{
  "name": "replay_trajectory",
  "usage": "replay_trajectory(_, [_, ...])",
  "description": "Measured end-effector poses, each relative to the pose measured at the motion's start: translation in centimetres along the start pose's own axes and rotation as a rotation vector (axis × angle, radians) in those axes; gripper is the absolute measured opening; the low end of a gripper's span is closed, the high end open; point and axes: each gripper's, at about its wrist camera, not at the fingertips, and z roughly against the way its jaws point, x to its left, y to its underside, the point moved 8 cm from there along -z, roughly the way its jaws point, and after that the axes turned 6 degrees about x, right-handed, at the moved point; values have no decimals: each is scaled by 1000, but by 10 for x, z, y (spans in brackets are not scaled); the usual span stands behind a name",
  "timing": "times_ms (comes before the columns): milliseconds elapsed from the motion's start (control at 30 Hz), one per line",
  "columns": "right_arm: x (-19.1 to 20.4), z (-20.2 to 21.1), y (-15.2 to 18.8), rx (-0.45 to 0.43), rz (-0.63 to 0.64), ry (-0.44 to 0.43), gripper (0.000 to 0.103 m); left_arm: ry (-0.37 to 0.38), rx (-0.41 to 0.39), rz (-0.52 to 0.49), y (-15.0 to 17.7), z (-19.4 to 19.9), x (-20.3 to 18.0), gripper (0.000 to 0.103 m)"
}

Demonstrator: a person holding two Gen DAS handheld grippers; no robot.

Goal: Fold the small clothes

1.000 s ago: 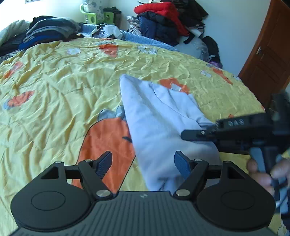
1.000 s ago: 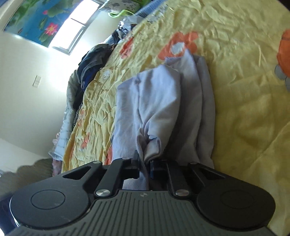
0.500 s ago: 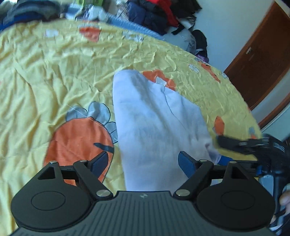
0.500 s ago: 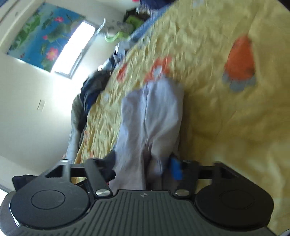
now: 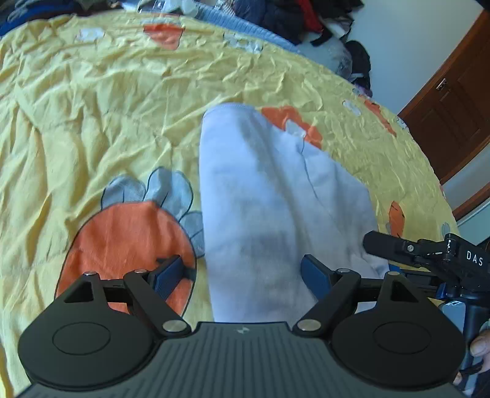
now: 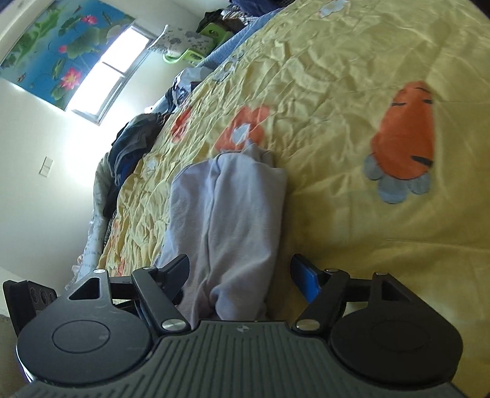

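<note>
Now my left gripper point(image 5: 243, 272) hangs over the near end of a pale lavender garment point(image 5: 269, 196), its jaws spread wide with the cloth lying between them but not pinched. The garment lies folded lengthwise on the yellow bedspread point(image 5: 92, 107), beside a big orange carrot print point(image 5: 122, 245). My right gripper point(image 6: 240, 275) has let its jaws spread apart within the last second; they stand wide on either side of the garment's bunched near edge, and the blue pads point(image 6: 307, 280) do not press on it. From the left wrist view, the right gripper sits just at the garment's right corner. Piled clothes point(image 5: 294, 15) line the far edge of the bed.
</note>
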Motion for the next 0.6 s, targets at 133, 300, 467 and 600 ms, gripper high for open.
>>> replay_trajectory(133, [6, -12, 4, 34, -5, -15, 30, -9, -20, -25, -3, -3, -4, 76])
replay_trajectory(300, [5, -15, 9, 26, -10, -1, 23, -21, -13, -88, -7, 1, -9, 23])
replay_trajectory(467, [30, -1, 13, 10, 39, -23, 22, -43, -37, -137, -4, 26, -16, 15])
replay_trajectory(600, [52, 17, 31, 32, 72, -58, 22, -40, -50, -180, 17, 55, -16, 15])
